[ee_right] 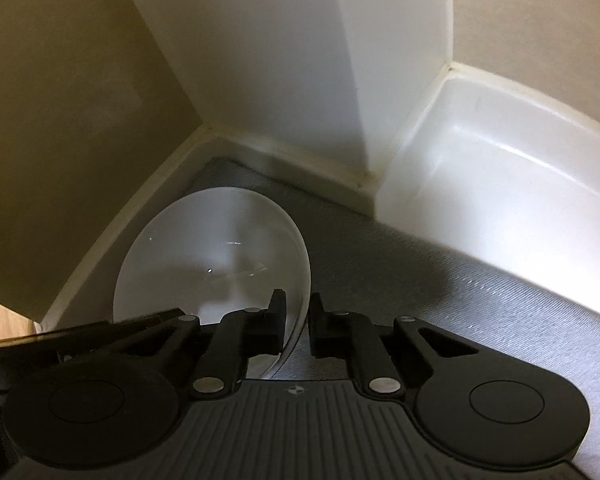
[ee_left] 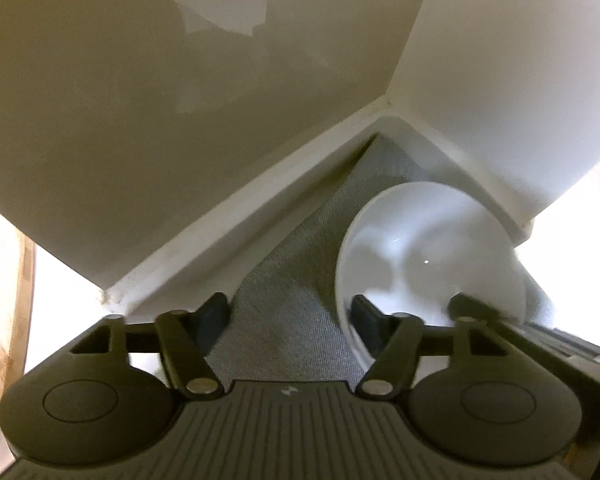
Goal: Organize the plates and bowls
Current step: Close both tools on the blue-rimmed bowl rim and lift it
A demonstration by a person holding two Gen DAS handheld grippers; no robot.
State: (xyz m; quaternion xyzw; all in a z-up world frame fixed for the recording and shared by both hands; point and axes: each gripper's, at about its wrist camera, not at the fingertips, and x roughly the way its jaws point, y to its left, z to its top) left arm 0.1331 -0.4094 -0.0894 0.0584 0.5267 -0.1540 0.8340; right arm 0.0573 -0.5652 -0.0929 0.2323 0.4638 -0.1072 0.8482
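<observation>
A white bowl [ee_left: 420, 248] rests on the grey liner [ee_left: 284, 320] in the corner of a white cabinet. My left gripper [ee_left: 290, 314] stands open astride the bowl's left rim: one finger is inside the bowl, the other far out over the liner, and neither pad presses on it. In the right wrist view the same bowl [ee_right: 220, 248] lies at lower left, and my right gripper [ee_right: 298, 316] is shut on its right rim, which runs between the two pads. Part of the left gripper [ee_right: 100, 332] shows dark over the bowl's near left edge.
Cabinet walls [ee_left: 180, 120] close in behind and beside the bowl. A white partition [ee_right: 280, 80] stands behind it, with a glossy white ledge [ee_right: 500, 168] to its right. Grey liner [ee_right: 440, 280] stretches to the right of the bowl.
</observation>
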